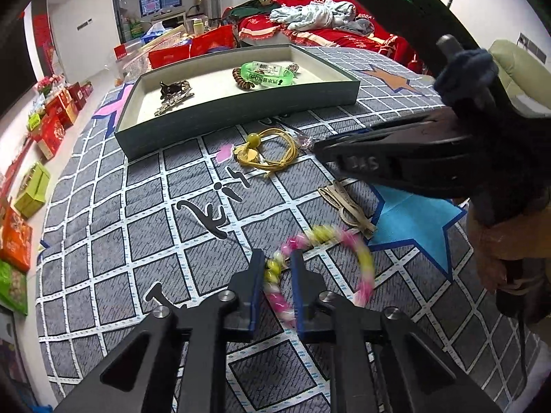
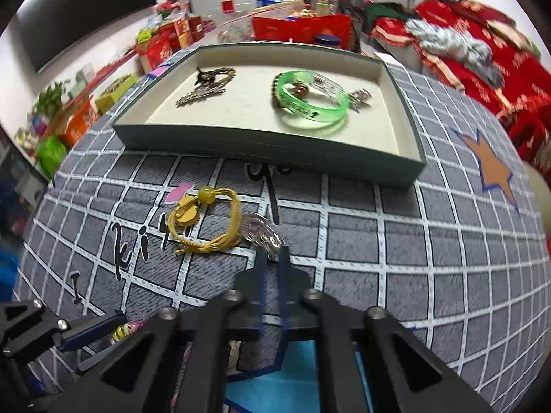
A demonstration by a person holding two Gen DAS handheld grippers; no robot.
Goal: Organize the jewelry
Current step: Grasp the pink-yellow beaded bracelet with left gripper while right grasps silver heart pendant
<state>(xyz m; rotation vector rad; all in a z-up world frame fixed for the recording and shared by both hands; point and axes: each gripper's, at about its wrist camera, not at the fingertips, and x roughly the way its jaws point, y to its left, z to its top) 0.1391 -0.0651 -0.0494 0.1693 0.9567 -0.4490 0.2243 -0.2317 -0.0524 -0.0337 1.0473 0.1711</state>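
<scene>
Jewelry lies between both pairs of jaws: the left gripper pinches one pink-and-yellow bead bracelet, its loop hanging to the right of the jaws. The right gripper has its jaws pressed nearly together on one small clear trinket at the tips. One yellow cord bracelet lies left of them. Beyond, one tray holds one green bangle.

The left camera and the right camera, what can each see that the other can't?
Only the left camera: the beige cord beside the blue star and a gloved hand.
Only the right camera: the clear sparkly piece up close, pinched in the right tool.
Both: the tray with the green bangle, the yellow cord bracelet, and the pink-and-yellow bead bracelet.
</scene>
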